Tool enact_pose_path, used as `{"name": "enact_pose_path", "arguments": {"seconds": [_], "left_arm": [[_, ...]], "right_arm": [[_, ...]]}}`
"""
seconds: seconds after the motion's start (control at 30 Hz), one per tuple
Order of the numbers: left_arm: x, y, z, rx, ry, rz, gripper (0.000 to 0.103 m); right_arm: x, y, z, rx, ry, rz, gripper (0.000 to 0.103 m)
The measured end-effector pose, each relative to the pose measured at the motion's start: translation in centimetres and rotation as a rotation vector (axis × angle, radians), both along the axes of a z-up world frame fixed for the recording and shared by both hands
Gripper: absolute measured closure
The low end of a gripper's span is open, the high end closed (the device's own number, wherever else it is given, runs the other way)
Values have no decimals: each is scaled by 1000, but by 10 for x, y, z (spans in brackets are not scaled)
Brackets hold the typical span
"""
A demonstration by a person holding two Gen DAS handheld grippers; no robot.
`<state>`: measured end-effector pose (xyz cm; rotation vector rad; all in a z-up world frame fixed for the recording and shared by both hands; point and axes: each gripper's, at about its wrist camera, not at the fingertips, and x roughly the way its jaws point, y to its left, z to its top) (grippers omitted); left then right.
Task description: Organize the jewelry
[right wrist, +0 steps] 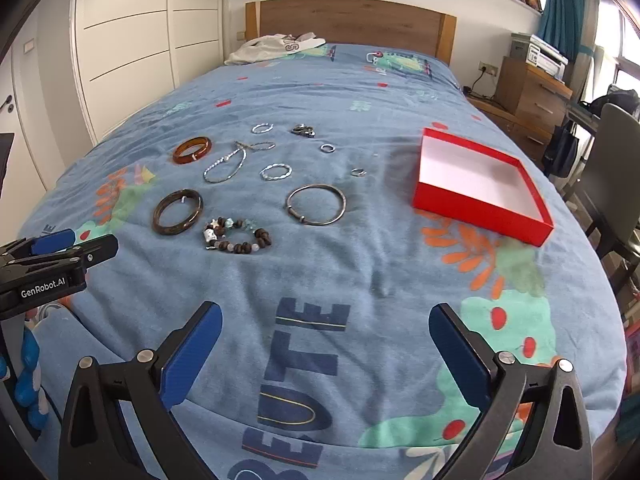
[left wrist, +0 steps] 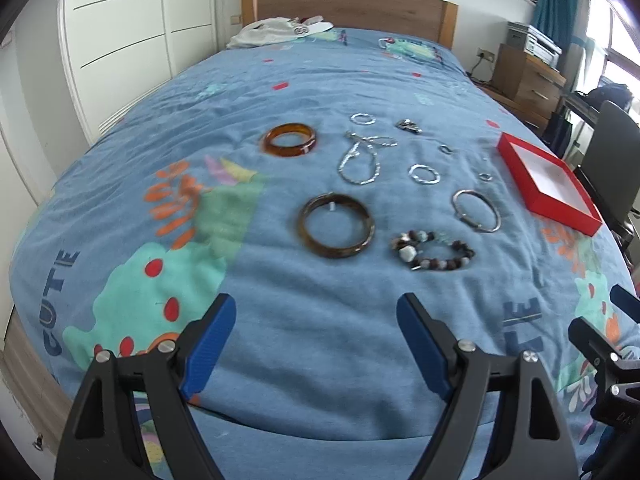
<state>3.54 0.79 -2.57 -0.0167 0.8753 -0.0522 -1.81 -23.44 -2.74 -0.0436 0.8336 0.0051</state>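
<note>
Jewelry lies spread on a blue bedspread: an amber bangle (left wrist: 289, 139) (right wrist: 192, 149), a dark brown bangle (left wrist: 336, 225) (right wrist: 177, 212), a beaded bracelet (left wrist: 432, 249) (right wrist: 238, 235), a thin silver bangle (left wrist: 477, 211) (right wrist: 316, 204), a silver chain (left wrist: 362, 158) (right wrist: 232, 162) and several small silver rings. An empty red box (left wrist: 548, 182) (right wrist: 480, 184) sits to the right of them. My left gripper (left wrist: 316, 310) is open and empty, short of the brown bangle. My right gripper (right wrist: 326, 318) is open and empty, well short of the box.
A wooden headboard (right wrist: 352, 24) and white clothing (right wrist: 276, 48) are at the far end of the bed. White wardrobes (right wrist: 128, 40) stand on the left. A wooden dresser (right wrist: 528, 96) and a dark chair (right wrist: 616, 160) stand on the right.
</note>
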Motion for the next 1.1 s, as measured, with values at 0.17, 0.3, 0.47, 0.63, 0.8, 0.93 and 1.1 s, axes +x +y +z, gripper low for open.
{"name": "enact_pose_path", "arguments": {"seconds": [0.17,0.3,0.47,0.63,0.8,0.93,1.1], "left_arm": [[-2,7,-5,-3,4,11,21],[4,7,-9,9,15,16,21],[17,13,-17,-3,38,16,21],[34,17,-26,-18,64,17,21],[54,18,-31,-14,82,35,21],[76,20,-33,1,88,47,21],[103,22,-36,18,98,48,22]], "right_arm": [[6,2,-8,28,15,23,6],[13,-1,-15,60,28,31,10],[24,1,-24,99,39,86,14],[37,-2,-35,151,60,132,21],[52,-10,-43,202,71,151,31],[67,-13,-48,239,84,164,40],[87,-12,-52,280,96,176,50]]}}
